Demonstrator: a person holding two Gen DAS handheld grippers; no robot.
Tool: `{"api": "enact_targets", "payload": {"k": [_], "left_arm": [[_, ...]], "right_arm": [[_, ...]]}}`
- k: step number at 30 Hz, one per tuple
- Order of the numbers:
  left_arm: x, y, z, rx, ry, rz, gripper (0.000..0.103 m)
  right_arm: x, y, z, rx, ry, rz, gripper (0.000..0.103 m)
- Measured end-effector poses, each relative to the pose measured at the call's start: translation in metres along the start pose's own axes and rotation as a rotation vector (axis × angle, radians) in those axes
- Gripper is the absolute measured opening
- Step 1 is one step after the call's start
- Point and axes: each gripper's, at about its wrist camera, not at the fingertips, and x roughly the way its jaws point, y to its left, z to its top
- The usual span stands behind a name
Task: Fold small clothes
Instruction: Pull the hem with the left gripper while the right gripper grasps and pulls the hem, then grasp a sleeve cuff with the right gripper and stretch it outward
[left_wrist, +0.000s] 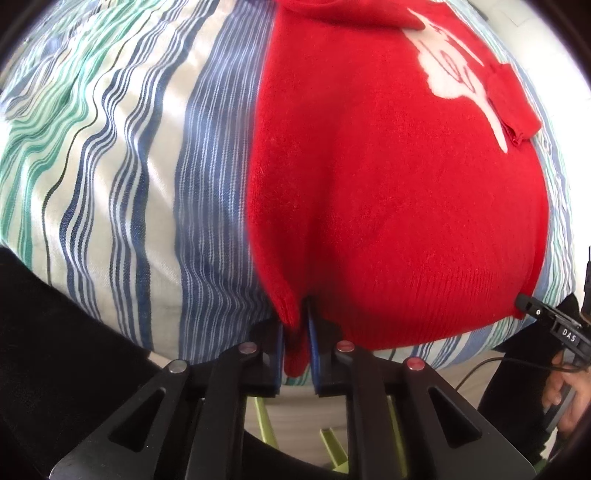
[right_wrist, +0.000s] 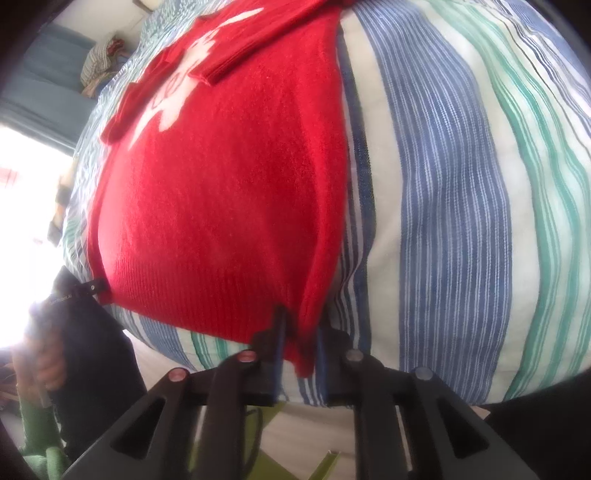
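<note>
Stripy bedding (left_wrist: 122, 206) in blue, green and white lies under a little red sweater (left_wrist: 388, 206). Both sleeves are already folded in across its white picture, far ahead of the fingers. The left gripper (left_wrist: 297, 332) pinches one bottom corner of the sweater between its nearly closed fingers. The right gripper (right_wrist: 299, 347) pinches the other bottom corner the same way. What looks left is folding the bottom up toward the top.
</note>
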Motion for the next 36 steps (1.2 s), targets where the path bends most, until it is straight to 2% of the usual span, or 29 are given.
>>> {"api": "enact_targets", "payload": {"k": [2,3,4,6,9,11,13,14,17,20,23,25,27,28,30,32,34,36], "left_arm": [[-0.007,-0.002,-0.004,0.008,-0.008,0.025,0.036],[-0.012,-0.002,-0.006,0.012,-0.016,0.04,0.051],[-0.019,-0.002,-0.009,0.017,-0.03,0.058,0.059],[-0.036,-0.001,-0.017,0.035,-0.072,0.089,0.062],[-0.065,0.003,-0.028,0.045,-0.15,0.118,0.065],[-0.083,0.007,-0.031,0.032,-0.208,0.112,0.071],[-0.096,0.01,-0.028,0.009,-0.247,0.1,0.072],[-0.102,0.011,-0.025,-0.002,-0.267,0.092,0.072],[-0.114,0.008,-0.016,-0.03,-0.318,0.071,0.072],[-0.125,-0.001,-0.009,-0.036,-0.344,0.067,0.072],[-0.128,-0.006,-0.012,-0.037,-0.35,0.068,0.075],[-0.125,-0.004,-0.015,-0.045,-0.341,0.085,0.075],[-0.119,0.004,-0.02,-0.063,-0.32,0.106,0.075],[-0.118,0.01,-0.022,-0.075,-0.312,0.113,0.075],[-0.118,0.022,-0.029,-0.099,-0.309,0.125,0.075],[-0.116,0.033,-0.034,-0.124,-0.302,0.136,0.075],[-0.111,0.039,-0.034,-0.146,-0.289,0.133,0.075],[-0.107,0.039,-0.031,-0.155,-0.279,0.122,0.075]], "right_arm": [[-0.003,-0.001,-0.002,0.003,0.009,0.0,0.025],[-0.005,-0.001,-0.004,0.002,0.015,-0.003,0.031],[-0.008,-0.001,-0.005,-0.002,0.024,-0.01,0.038],[-0.017,-0.002,-0.012,-0.018,0.033,-0.038,0.046],[-0.042,-0.015,-0.02,-0.023,0.007,-0.132,0.046],[-0.067,-0.022,-0.018,-0.041,-0.057,-0.239,0.046],[-0.088,-0.02,-0.004,-0.107,-0.125,-0.346,0.048],[-0.095,-0.016,0.006,-0.141,-0.148,-0.368,0.049],[-0.101,0.009,0.048,-0.223,-0.209,-0.321,0.05],[-0.085,0.065,0.086,-0.438,-0.255,-0.258,0.052],[-0.048,0.116,0.112,-0.637,-0.264,-0.177,0.053],[-0.015,0.133,0.128,-0.704,-0.256,-0.189,0.052],[0.02,0.134,0.14,-0.735,-0.212,-0.261,0.05],[0.031,0.126,0.145,-0.716,-0.185,-0.271,0.03],[0.018,0.106,0.156,-0.591,-0.214,-0.215,0.008],[-0.022,0.076,0.164,-0.429,-0.291,-0.127,0.008],[-0.067,0.038,0.167,-0.298,-0.393,-0.124,0.008],[-0.115,-0.02,0.166,-0.14,-0.489,-0.16,0.008]]}}
